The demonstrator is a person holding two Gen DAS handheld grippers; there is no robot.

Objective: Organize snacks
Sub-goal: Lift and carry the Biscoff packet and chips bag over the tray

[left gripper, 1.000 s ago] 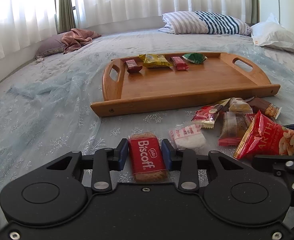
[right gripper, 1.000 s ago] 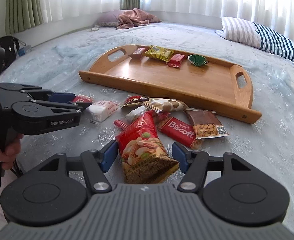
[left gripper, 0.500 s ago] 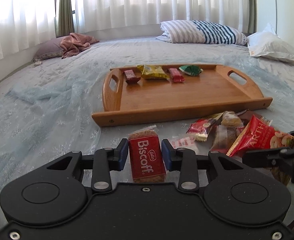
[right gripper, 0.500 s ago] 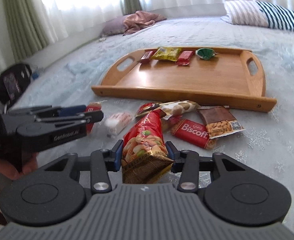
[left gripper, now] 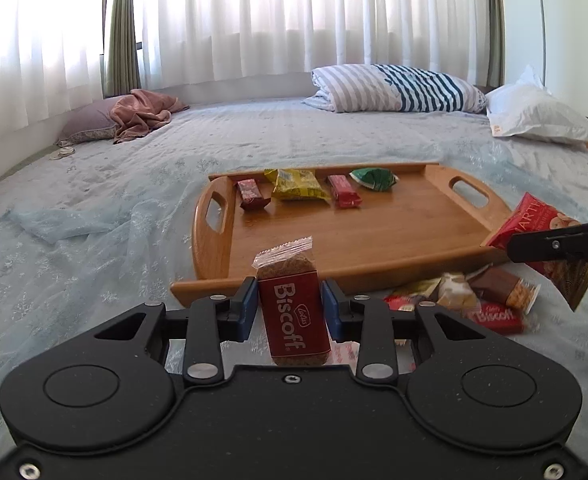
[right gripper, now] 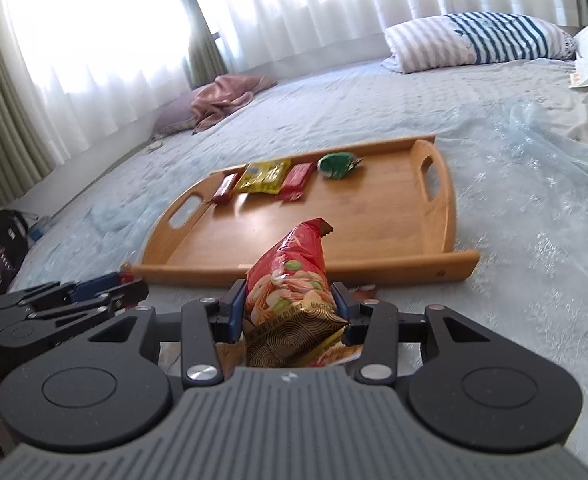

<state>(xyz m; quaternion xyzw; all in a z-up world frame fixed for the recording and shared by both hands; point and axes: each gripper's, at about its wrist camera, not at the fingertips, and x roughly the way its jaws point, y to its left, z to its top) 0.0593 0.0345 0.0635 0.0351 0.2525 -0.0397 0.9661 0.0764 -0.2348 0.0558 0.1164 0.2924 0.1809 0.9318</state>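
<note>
Left gripper [left gripper: 290, 306]: I hold it tilted down toward the tray [left gripper: 373, 236], clamped on the Biscoff packet [left gripper: 294, 312], raised above the bed [left gripper: 74, 240].
Right gripper [right gripper: 288, 308]: tilted down, rolled; its jaws have just closed and pinch the red nut bag [right gripper: 294, 280] before the tray's near rim.
Loose snacks [left gripper: 473, 296]: on the bed beside the tray.

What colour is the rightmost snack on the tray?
Green, seen best in the left wrist view.

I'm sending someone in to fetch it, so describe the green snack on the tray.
On the bed lies a wooden tray. Four snacks line its far edge; the green packet is the rightmost, beside a red bar, and the only green, crumpled one.
</note>
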